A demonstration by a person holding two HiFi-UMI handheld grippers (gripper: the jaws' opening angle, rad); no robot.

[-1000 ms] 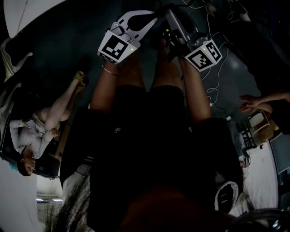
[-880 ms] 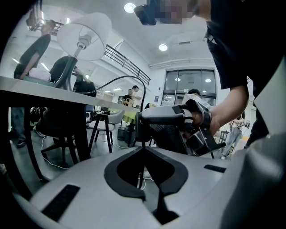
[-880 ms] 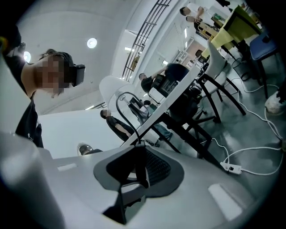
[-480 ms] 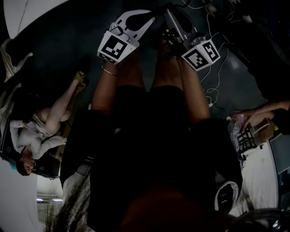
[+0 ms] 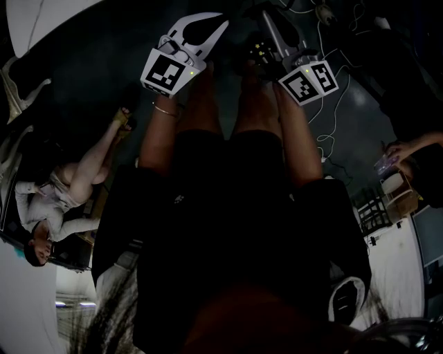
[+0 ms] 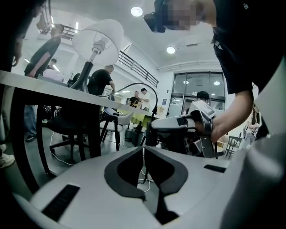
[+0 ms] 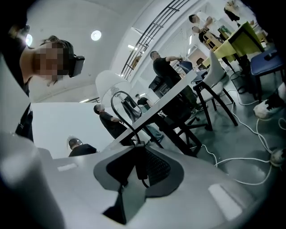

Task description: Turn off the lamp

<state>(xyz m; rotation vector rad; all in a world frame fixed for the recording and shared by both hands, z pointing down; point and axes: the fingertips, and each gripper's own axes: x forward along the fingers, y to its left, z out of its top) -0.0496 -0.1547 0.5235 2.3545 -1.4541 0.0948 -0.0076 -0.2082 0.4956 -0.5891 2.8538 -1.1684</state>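
Note:
The lamp [image 6: 96, 38], with a white shade and a black stem, stands on the white table [image 6: 40, 85]; it also shows in the right gripper view as the lamp [image 7: 109, 82]. Its black cord [image 7: 119, 103] arcs down off the table edge. My right gripper [image 7: 137, 147] is shut on the cord's dark inline switch [image 7: 138, 166]. In the left gripper view that right gripper [image 6: 149, 132] holds the switch just beyond my left gripper [image 6: 143, 148], whose jaws are shut with nothing between them. In the head view both the left gripper [image 5: 220, 21] and the right gripper [image 5: 257, 19] are held out over my knees.
Black table legs [image 6: 20, 147] and chairs [image 7: 214, 89] stand close ahead. Loose white cables [image 7: 250, 156] lie on the grey floor. A person [image 5: 62, 200] sits at my left, another person's hand [image 5: 398, 151] reaches in at the right above a small chair [image 5: 398, 193].
Both grippers stay in place with a slight roll; the left one's marker cube has shifted a little left. The bystander's hand at the right has lifted.

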